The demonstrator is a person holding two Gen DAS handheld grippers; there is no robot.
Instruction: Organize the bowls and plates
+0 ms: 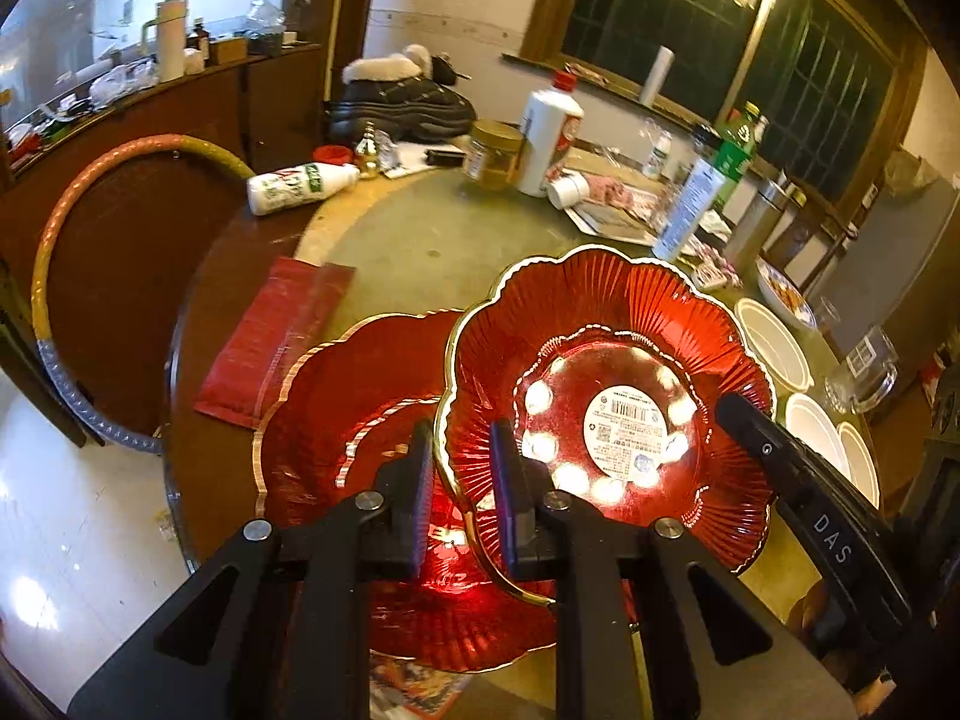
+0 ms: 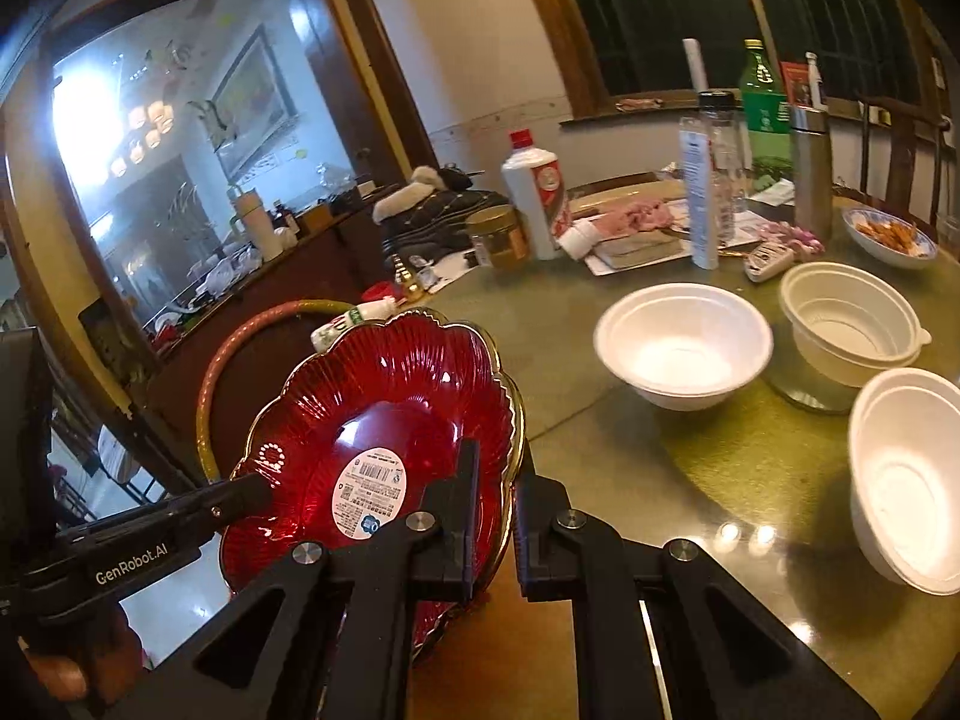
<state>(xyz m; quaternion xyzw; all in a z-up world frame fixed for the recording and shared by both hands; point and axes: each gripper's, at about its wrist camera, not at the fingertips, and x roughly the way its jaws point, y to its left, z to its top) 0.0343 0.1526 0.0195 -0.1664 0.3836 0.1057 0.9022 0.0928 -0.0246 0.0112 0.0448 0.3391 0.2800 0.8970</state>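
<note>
1. The left claw [image 1: 461,492] and the right claw [image 2: 493,525] each pinch the gold rim of one red plate [image 1: 606,384], lifted and tilted above a second red plate [image 1: 336,420] lying on the surface [image 1: 420,240].
2. Risk: uneven pull between the two claws may twist the thin rim free and drop the plate onto the lower one.
3. Risk: the white bowls [image 2: 684,342] stand near the right side.
4. Hidden: the lower plate's near edge, behind the claws.

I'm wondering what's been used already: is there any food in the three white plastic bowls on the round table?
No: the three white plastic bowls on the round table show only bare insides.
</note>
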